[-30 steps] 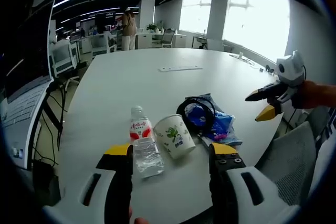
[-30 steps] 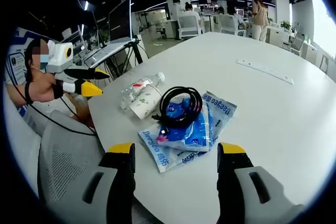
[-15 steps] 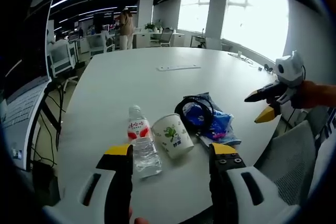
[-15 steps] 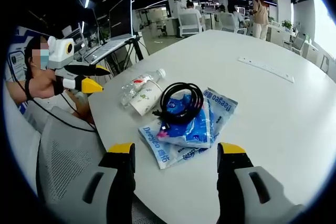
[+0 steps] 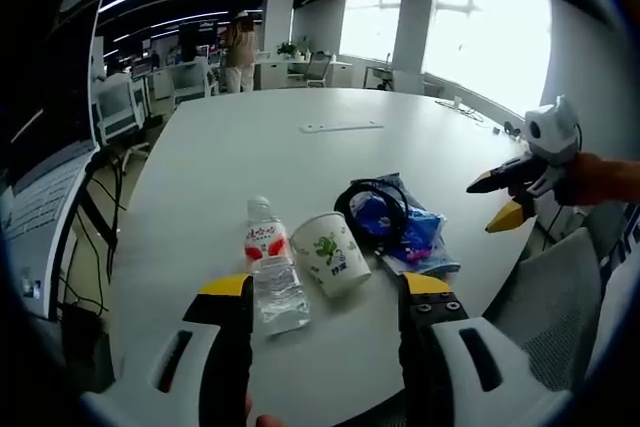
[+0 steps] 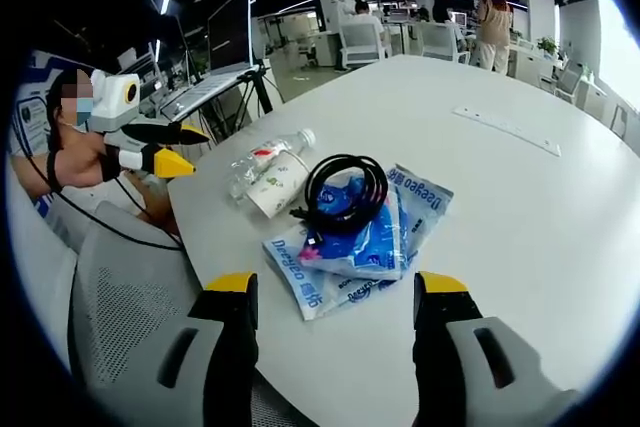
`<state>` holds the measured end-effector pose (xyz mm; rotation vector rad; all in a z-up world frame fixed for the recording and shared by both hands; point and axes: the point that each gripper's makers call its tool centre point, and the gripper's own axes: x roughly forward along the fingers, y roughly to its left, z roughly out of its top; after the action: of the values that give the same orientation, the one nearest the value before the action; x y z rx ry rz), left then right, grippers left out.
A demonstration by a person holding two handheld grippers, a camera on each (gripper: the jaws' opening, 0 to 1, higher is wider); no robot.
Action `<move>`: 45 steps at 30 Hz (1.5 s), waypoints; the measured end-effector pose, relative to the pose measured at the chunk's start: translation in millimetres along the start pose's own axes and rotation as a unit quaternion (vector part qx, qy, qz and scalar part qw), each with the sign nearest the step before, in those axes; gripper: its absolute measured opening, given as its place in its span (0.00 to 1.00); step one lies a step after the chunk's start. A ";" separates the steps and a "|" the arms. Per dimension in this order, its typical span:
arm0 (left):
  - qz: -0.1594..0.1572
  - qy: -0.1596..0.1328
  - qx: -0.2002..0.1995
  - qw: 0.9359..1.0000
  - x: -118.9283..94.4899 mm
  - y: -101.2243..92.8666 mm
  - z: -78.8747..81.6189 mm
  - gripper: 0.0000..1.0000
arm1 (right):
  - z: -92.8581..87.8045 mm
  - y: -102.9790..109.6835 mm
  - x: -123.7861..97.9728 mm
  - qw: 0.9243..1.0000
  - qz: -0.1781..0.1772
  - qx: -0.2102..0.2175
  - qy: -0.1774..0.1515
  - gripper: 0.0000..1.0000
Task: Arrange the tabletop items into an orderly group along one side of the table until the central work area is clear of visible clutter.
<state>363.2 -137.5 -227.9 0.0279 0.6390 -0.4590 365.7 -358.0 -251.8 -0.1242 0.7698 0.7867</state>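
On the white table (image 5: 240,157) lie a clear water bottle (image 5: 272,269) with a red label, a tipped paper cup (image 5: 332,255) with green print, a coiled black cable (image 5: 378,209) and blue plastic packets (image 5: 418,237) under it. My left gripper (image 5: 322,292) is open just short of the bottle and cup, holding nothing. My right gripper (image 6: 335,292) is open near the blue packets (image 6: 360,242), with the cable (image 6: 345,192), cup (image 6: 275,189) and bottle (image 6: 262,160) beyond. The right gripper (image 5: 505,197) hangs off the table's right edge in the left gripper view. The left gripper (image 6: 160,147) hovers at the table's left corner.
A flat white strip (image 5: 343,129) lies further across the table (image 6: 520,207), seen too as a strip (image 6: 505,132) in the right gripper view. A grey mesh chair (image 6: 110,297) stands by the near edge. A laptop on a stand (image 6: 215,67) and office desks sit behind.
Both views have shifted slightly with the hands. The bottle, cup, cable and packets lie where they were. Both grippers remain open.
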 end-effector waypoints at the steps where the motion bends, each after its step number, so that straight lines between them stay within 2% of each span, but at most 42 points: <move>1: 0.001 0.000 0.000 1.000 -0.1 0.5 -0.1 0.59 | -0.2 0.1 0.0 1.000 0.000 0.000 0.000 0.62; 26: 0.008 0.003 -0.002 1.000 2.0 9.3 -1.4 0.58 | -6.0 0.2 -2.3 1.000 -0.001 0.006 0.002 0.62; 45: 0.014 0.003 -0.003 1.000 8.9 18.1 3.5 0.56 | -14.3 1.1 -8.2 1.000 -0.003 0.016 0.004 0.61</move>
<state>379.1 -125.4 -232.3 0.0319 0.6458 -0.4303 352.9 -367.4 -256.6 -0.1010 0.7889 0.7672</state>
